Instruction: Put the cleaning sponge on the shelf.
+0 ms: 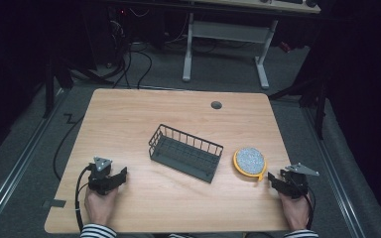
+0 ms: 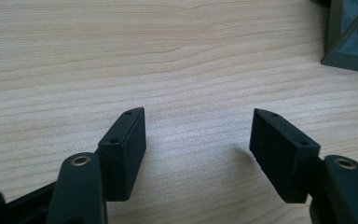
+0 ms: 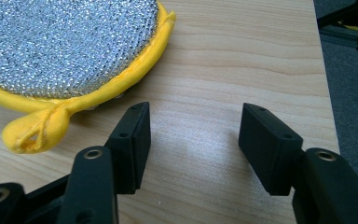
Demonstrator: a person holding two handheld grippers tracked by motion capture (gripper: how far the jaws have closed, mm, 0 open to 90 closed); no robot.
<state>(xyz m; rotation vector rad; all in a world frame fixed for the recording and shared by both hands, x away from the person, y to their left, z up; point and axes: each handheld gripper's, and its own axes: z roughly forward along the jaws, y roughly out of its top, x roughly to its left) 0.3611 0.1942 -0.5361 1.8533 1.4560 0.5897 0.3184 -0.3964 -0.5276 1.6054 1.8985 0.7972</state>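
High view, looking down on a light wooden table [image 1: 144, 114]: a dark grey wire basket [image 1: 185, 152] sits near the middle, set at an angle, its long side running from upper left to lower right. Just beside its right end, apart from it, lies a round scouring pad [image 1: 249, 161] with a silvery mesh face and a yellow fabric rim, its small yellow loop pointing toward the near right corner. The left gripper [image 1: 120, 176] rests low on the near left part of the table, held by the person's left hand [image 1: 99, 203], with a striped sleeve [image 1: 95, 231] at the bottom edge and a black cable trailing off to the left. The right gripper [image 1: 274, 178] sits near the table's right edge in the right hand [image 1: 294, 212], close to the pad's loop. From the left gripper view, the left gripper [image 2: 199, 135] has its jaws spread wide over bare wood with nothing between them; a corner of the basket [image 2: 352, 49] shows at upper right, well apart. From the right gripper view, the right gripper [image 3: 195, 135] is likewise spread wide and empty, the scouring pad [image 3: 65, 46] lying ahead and to the left, its loop just beside the left jaw without touching it. A round grommet hole [image 1: 216, 105] marks the table's far side.
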